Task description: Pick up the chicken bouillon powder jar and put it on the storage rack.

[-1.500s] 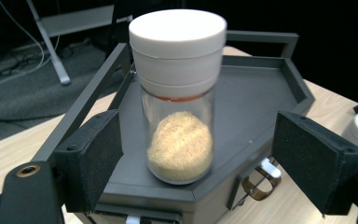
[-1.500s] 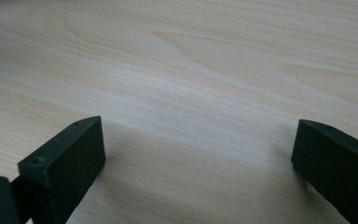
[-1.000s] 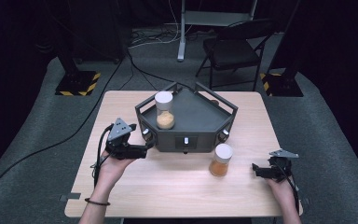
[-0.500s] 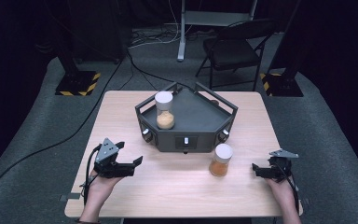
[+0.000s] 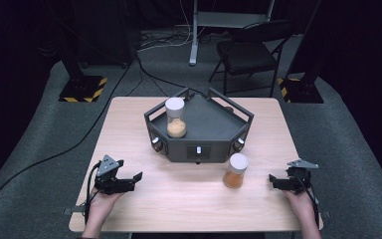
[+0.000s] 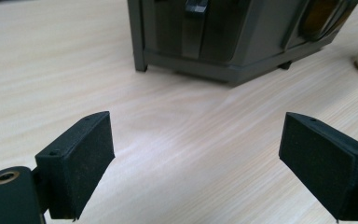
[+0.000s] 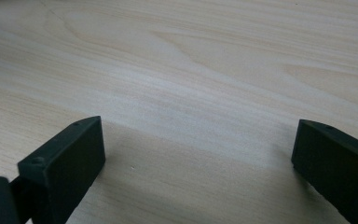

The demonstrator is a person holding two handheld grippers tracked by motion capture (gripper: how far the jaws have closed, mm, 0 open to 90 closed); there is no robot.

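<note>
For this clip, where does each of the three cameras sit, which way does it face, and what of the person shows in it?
High view: fixed above the person's side, looking forward and down on the table; both hands show, with the left tool and right tool.
Left gripper view: rides the left tool, looking low across the tabletop at the dark tray; its two open jaws show.
Right gripper view: rides the right tool, tilted down at bare wood; its open jaws show.
Shared: the tray shows in both the high and left gripper views.

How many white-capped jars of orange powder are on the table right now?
2. One jar stands inside the dark tray, at its left side. The other jar stands on the table just in front of the tray's right front corner. None seems hidden.
</note>
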